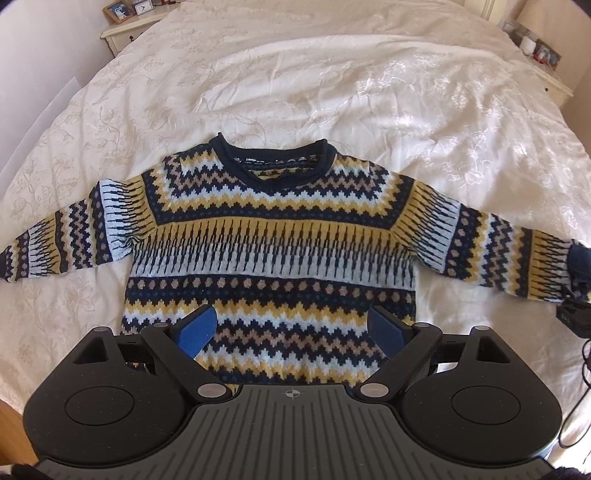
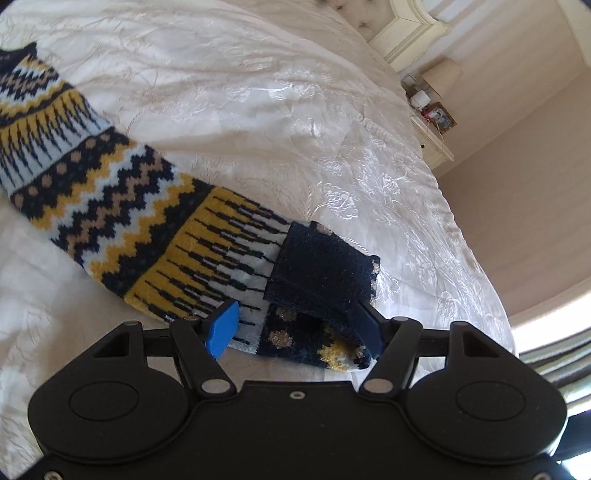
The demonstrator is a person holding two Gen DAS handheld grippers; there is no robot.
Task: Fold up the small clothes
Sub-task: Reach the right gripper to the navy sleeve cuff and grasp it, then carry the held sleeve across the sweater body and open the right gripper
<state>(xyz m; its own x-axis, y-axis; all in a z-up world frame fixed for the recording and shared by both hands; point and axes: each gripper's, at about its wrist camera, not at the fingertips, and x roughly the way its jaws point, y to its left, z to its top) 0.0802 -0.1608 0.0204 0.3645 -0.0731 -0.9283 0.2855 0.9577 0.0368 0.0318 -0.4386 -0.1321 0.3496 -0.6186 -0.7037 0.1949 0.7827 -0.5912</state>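
Observation:
A small knitted sweater [image 1: 273, 236] in navy, yellow and pale blue zigzags lies face up and flat on the white bedspread [image 1: 295, 81], both sleeves spread sideways. My left gripper [image 1: 292, 332] hovers open over the hem, its blue pads [image 1: 199, 328] wide apart with nothing between them. In the right wrist view the sweater's right sleeve [image 2: 147, 229] runs toward me and ends in a navy cuff [image 2: 321, 273] that is turned back. My right gripper [image 2: 295, 330] is open and straddles the sleeve end, the cuff lying between its fingers. A black part of the right gripper [image 1: 572, 317] shows at that sleeve's end.
A cream nightstand [image 1: 125, 33] with a photo frame and clock stands at the far left. Another nightstand [image 2: 436, 140] holds a lamp, a frame and small items at the far right. The bed's edge [image 2: 491, 295] drops off right of the cuff. A dark cable [image 1: 583, 362] hangs there.

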